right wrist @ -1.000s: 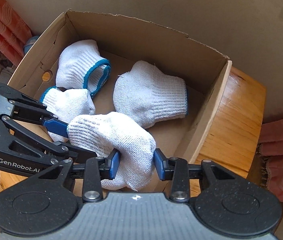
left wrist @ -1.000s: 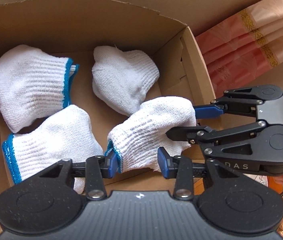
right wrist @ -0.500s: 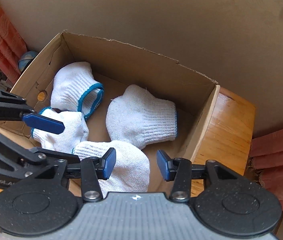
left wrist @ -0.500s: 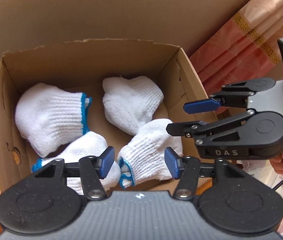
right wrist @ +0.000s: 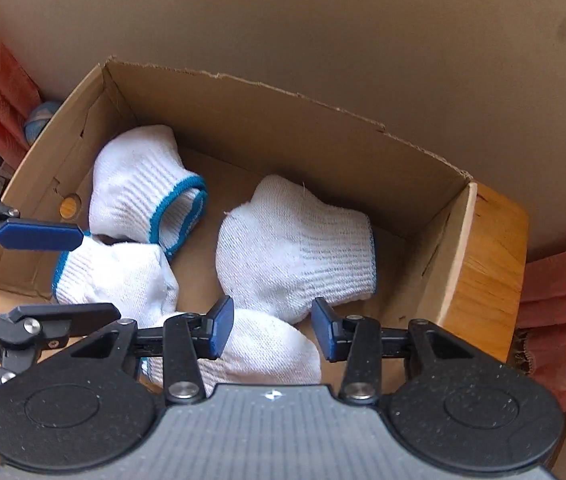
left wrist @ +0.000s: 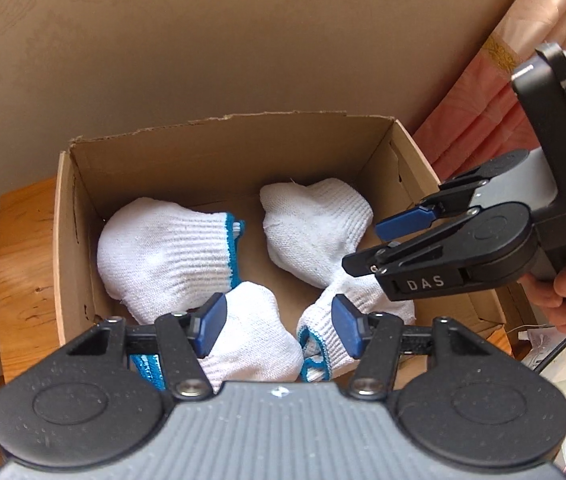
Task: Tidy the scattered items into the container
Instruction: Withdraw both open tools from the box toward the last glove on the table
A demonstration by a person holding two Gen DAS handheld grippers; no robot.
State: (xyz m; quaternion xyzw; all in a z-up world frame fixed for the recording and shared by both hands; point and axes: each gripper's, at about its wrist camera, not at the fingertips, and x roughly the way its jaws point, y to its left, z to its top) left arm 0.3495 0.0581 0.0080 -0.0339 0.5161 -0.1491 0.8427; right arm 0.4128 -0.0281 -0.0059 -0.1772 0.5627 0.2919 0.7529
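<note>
A: My left gripper (left wrist: 279, 326) and right gripper (right wrist: 271, 330) both hang jaws apart and empty above the cardboard box (left wrist: 67, 240).

B: And the gloves?

A: All four white gloves lie inside. The last glove (right wrist: 267, 354) sits right under both, its blue cuff toward my left. Both grippers point steeply down; nothing's scattered in view.

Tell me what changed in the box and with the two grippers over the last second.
Both grippers let go of the last white sock: each had pinched one end, and now the left gripper and the right gripper stand open and have drawn back above the cardboard box. That sock now lies in the box. The other three socks have not moved.
</note>
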